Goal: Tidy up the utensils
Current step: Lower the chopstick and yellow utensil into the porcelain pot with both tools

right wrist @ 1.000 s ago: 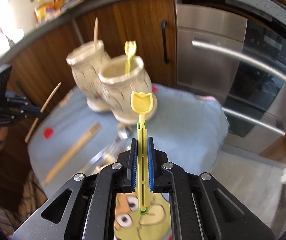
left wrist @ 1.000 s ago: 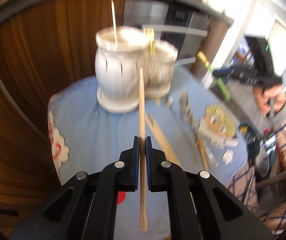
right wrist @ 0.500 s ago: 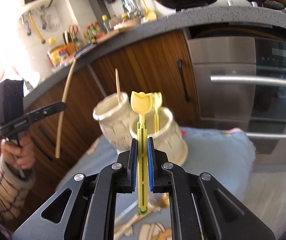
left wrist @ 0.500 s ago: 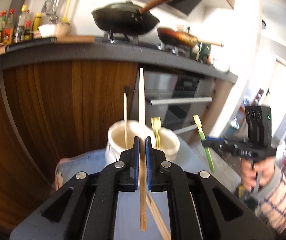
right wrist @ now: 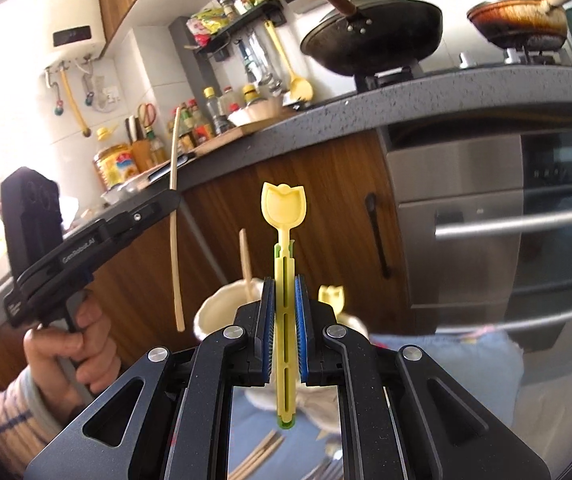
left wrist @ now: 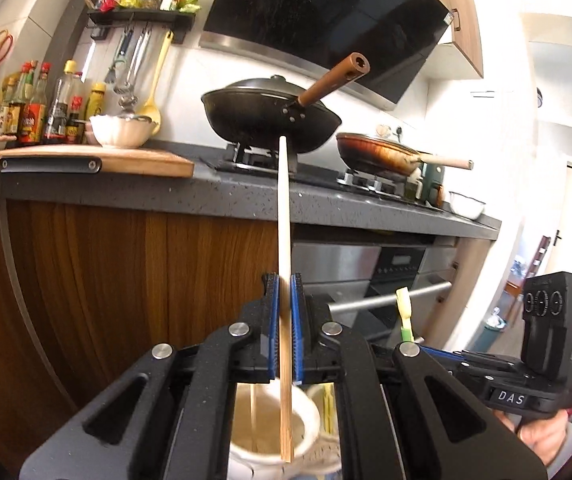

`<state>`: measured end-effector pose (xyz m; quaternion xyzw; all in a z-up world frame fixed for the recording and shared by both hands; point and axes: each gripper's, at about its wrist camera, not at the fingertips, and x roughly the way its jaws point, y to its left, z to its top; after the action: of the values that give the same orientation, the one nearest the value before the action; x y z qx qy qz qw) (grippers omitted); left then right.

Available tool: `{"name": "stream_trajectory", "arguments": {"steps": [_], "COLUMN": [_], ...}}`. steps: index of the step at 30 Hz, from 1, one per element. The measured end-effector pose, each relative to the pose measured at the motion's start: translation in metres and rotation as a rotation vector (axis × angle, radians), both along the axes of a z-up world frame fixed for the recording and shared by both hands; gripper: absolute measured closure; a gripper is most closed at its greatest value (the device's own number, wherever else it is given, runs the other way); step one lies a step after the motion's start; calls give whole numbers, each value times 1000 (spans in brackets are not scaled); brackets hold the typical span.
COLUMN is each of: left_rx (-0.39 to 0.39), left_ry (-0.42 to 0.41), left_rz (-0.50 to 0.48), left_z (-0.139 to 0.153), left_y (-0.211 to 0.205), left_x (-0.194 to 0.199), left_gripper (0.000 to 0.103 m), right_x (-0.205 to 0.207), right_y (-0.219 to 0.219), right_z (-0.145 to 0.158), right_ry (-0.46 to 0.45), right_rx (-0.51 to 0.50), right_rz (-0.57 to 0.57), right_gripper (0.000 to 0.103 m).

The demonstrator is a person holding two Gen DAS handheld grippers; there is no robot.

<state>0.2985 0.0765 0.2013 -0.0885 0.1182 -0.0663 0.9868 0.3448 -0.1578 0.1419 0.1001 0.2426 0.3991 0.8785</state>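
**userA:** Tongs status check? What's each one got right now?

**userB:** Left tongs (left wrist: 284, 312) are pinching a wooden chopstick (left wrist: 284, 216), blue pads tight on its lower half. It stands nearly upright, top end poking way above the tongs, bottom end hanging just over the mouth of the cream jar (left wrist: 270, 432) right below them. There's already another thin stick (left wrist: 253, 408) standing inside that jar.

**userA:** And the right one?

**userB:** Right tongs (right wrist: 284, 312) are clamped on a yellow plastic spoon (right wrist: 284, 216), tulip-shaped bowl pointing up past the fingertips, green tip at the bottom of the handle sticking out behind the pads. Held upright too.

**userA:** Where are the holders from that side?

**userB:** Just beyond and below the right tongs. One cream jar (right wrist: 222, 308) sits a bit left of the pads with a stick standing in it; a second holder is mostly hidden behind the tongs, with another yellow utensil (right wrist: 330, 296) peeking out just right of the pads. Both are on a blue cloth (right wrist: 445, 364) over the desk. More chopsticks (right wrist: 260, 454) and what looks like a fork (right wrist: 325, 468) are lying on the cloth under the tongs.

**userA:** Can you see the other hand?

**userB:** Yep, off to the left of the right tongs, a hand (right wrist: 72, 344) in a striped sleeve gripping the other tool.
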Motion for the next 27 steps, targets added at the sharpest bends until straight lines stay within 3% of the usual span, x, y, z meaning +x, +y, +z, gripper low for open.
{"name": "stream_trajectory", "arguments": {"steps": [10,20,27], "left_rx": [-14,42,149], "left_ry": [-6,59,114], "left_rz": [112,131,125], "left_z": [-26,-67,-81], "left_y": [1,-6,-17], "left_x": [21,15,8], "left_gripper": [97,97,97], "right_x": [19,20,12], "right_y": [32,34,39], "right_z": [-15,-54,-72], "right_ry": [-71,-64,-42], "right_rx": [-62,-106,-167], "right_rz": [-93,-120,-98], "right_gripper": [93,92,92]}}
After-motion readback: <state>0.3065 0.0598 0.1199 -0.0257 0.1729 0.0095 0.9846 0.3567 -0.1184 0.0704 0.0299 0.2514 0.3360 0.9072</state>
